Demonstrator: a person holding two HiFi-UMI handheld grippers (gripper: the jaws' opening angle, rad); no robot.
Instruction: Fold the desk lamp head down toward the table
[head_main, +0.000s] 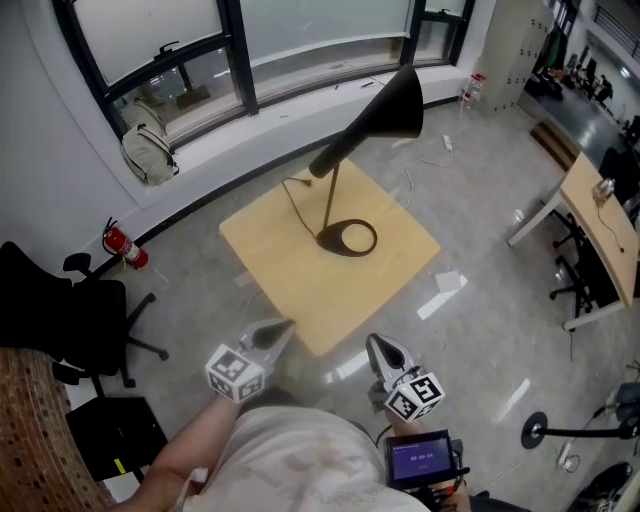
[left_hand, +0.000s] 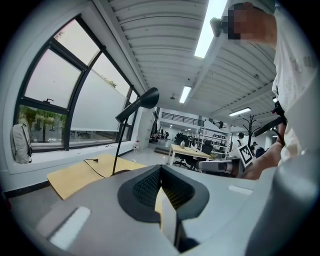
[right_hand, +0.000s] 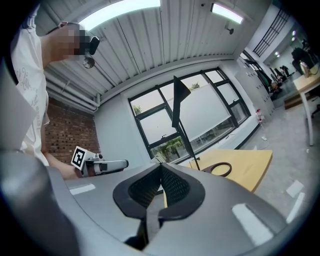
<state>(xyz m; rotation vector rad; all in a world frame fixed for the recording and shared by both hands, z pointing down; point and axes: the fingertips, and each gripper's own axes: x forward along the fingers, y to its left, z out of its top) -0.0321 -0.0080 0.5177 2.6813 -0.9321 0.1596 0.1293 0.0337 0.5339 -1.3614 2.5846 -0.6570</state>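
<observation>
A black desk lamp stands on a square wooden table (head_main: 290, 280). Its cone head (head_main: 385, 108) is raised and tilts up to the right, above a thin stem (head_main: 331, 198) and a ring base (head_main: 348, 238). My left gripper (head_main: 276, 331) is shut and empty, hovering at the table's near edge. My right gripper (head_main: 379, 349) is also shut and empty, just off the near corner. In the left gripper view the lamp head (left_hand: 143, 102) rises over the table (left_hand: 75, 175), far beyond the left gripper (left_hand: 161, 174). In the right gripper view the lamp head (right_hand: 179, 96) and ring base (right_hand: 220, 169) lie beyond the right gripper (right_hand: 161, 172).
The lamp's black cord (head_main: 292, 196) trails across the table toward the window. A backpack (head_main: 148, 152) sits on the sill, with a fire extinguisher (head_main: 125, 246) and a black office chair (head_main: 85, 315) at the left. Another desk (head_main: 600, 225) stands at the right. Paper (head_main: 449, 282) lies on the floor.
</observation>
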